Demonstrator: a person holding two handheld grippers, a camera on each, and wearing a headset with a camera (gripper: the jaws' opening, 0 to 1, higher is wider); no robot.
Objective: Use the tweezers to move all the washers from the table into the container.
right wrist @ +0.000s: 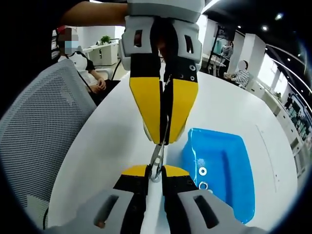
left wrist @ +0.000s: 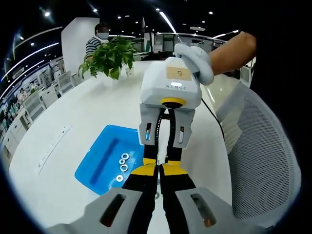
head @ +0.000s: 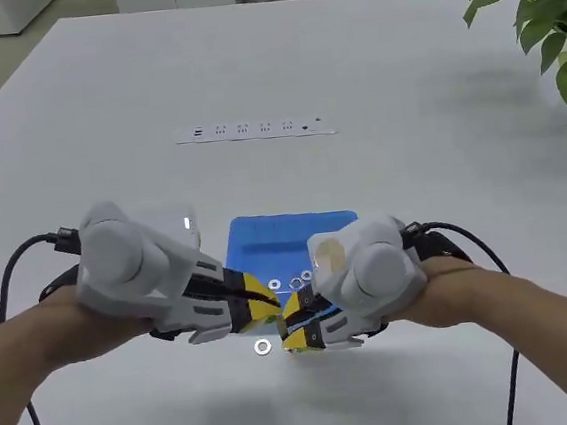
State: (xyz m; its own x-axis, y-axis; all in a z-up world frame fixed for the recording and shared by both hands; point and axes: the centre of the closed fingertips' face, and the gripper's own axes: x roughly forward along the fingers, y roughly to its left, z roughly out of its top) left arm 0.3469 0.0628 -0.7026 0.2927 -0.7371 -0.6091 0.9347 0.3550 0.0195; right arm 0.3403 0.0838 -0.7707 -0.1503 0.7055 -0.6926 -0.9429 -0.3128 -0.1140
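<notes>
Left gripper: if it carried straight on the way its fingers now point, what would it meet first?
The right gripper, whose fingers face it almost tip to tip, tweezers bridging them; contact is unclear.

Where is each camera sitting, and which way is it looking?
Head view: on the person's head, looking forward and down at the table; the left hand holds the left tool, the right hand the right tool.
Left gripper view: on the left tool, looking along its own jaws at the right tool opposite.
Right gripper view: on the right tool, facing back at the left tool; tweezers sit between both tools' jaws.
Shared: both gripper views see the blue container with washers inside.
</notes>
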